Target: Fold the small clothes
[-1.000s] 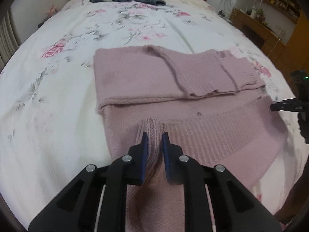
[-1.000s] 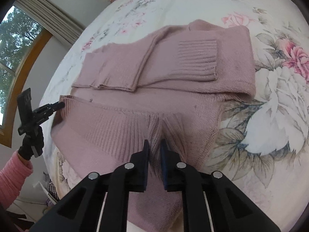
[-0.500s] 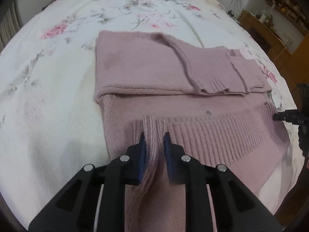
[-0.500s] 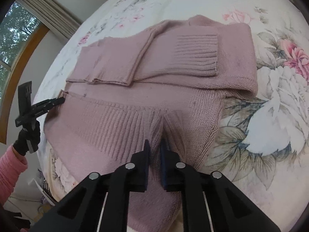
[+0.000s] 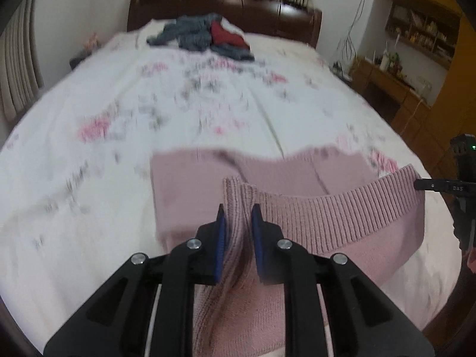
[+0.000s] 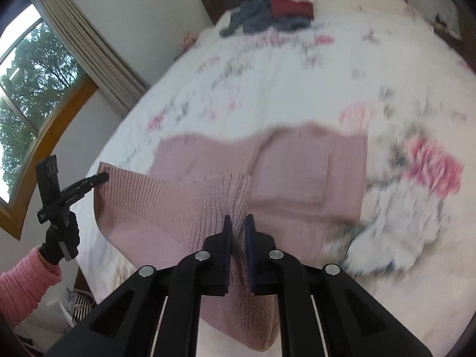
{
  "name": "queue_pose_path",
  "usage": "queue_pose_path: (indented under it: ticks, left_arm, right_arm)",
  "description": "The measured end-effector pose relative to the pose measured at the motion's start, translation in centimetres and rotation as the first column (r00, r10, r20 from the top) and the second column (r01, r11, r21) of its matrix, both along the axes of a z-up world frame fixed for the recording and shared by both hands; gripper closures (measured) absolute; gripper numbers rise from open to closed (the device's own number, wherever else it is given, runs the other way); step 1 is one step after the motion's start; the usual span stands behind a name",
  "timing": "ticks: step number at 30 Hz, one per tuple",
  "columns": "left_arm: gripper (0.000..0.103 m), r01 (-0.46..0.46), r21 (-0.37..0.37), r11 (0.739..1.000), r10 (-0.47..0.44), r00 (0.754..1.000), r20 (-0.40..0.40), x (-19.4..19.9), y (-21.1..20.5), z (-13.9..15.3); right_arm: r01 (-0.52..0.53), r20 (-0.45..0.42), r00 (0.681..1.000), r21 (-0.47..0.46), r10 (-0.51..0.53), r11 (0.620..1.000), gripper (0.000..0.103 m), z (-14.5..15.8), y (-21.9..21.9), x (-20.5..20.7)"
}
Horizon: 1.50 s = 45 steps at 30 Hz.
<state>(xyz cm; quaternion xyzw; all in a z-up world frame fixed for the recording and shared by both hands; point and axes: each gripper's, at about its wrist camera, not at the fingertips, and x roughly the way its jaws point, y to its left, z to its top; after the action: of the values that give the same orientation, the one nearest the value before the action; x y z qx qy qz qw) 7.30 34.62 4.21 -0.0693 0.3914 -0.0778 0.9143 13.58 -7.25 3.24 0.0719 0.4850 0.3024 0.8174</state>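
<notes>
soft, even daylight fills both views, and no hard shadows are cast. in the right wrist view the light is seen to come from a bright window (image 6: 20, 95) at 9 o'clock, slightly blown out. the floral bedspread (image 5: 98, 160) and the far part of the pink sweater (image 6: 300, 169) are smeared by motion blur, while the black gripper arms at 6 o'clock are rendered sharp. straight lines are bent by the fisheye lens, and the corners are darkened to black. the headboard (image 5: 226, 3) at 12 o'clock is dim.
</notes>
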Motion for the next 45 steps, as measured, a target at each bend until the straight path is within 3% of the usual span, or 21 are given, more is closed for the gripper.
queue_pose_path:
  ticks: [5, 9, 17, 25, 28, 31, 34, 39, 45]
  left_arm:
    - [0.088, -0.05, 0.031, 0.998, 0.047, 0.996, 0.073, 5.3, 0.5, 2.1]
    - [0.088, -0.081, 0.083, 0.993, 0.073, 0.993, 0.092, 9.1, 0.5, 1.8]
    - [0.088, -0.068, 0.145, 0.987, 0.079, 0.994, -0.07, 15.3, 0.0, -5.8]
    - [0.076, -0.147, 0.093, 0.985, 0.165, 0.962, -0.22, 17.6, 2.4, -11.4]
    - [0.068, -0.201, 0.039, 0.979, 0.205, 0.95, -0.236, 17.1, 4.3, -11.4]
    - [0.066, -0.238, 0.016, 0.971, 0.236, 0.95, -0.205, 15.3, 5.3, -9.9]
    - [0.056, -0.24, -0.003, 0.971, 0.236, 0.958, -0.166, 12.7, 5.2, -8.0]
    - [0.049, -0.153, 0.019, 0.988, 0.154, 0.977, -0.15, 7.9, 2.6, -6.4]
    - [0.044, -0.054, 0.014, 0.998, 0.056, 0.973, -0.225, 3.8, -0.9, -7.8]
  right_arm:
    - [0.058, 0.075, 0.996, -0.022, -0.057, 0.998, 0.095, 3.0, 0.9, 4.3]
    - [0.113, 0.082, 0.991, -0.077, -0.107, 0.991, 0.095, 2.8, 1.8, 8.9]
    - [0.132, -0.004, 0.991, -0.199, -0.135, 0.971, 0.095, -3.4, 4.2, 14.7]
    - [0.145, -0.084, 0.981, -0.288, -0.176, 0.946, 0.09, -9.7, 5.0, 16.7]
    - [0.166, -0.091, 0.976, -0.282, -0.199, 0.945, 0.086, -10.0, 4.4, 16.5]
    - [0.195, -0.086, 0.971, -0.262, -0.224, 0.945, 0.071, -9.2, 3.1, 15.4]
    - [0.208, -0.108, 0.966, -0.213, -0.234, 0.955, 0.067, -8.0, 1.3, 13.2]
    - [0.167, -0.154, 0.969, -0.174, -0.194, 0.971, 0.06, -7.1, -0.7, 7.9]
    - [0.131, -0.241, 0.957, -0.135, -0.161, 0.982, 0.059, -8.5, -2.5, 2.2]
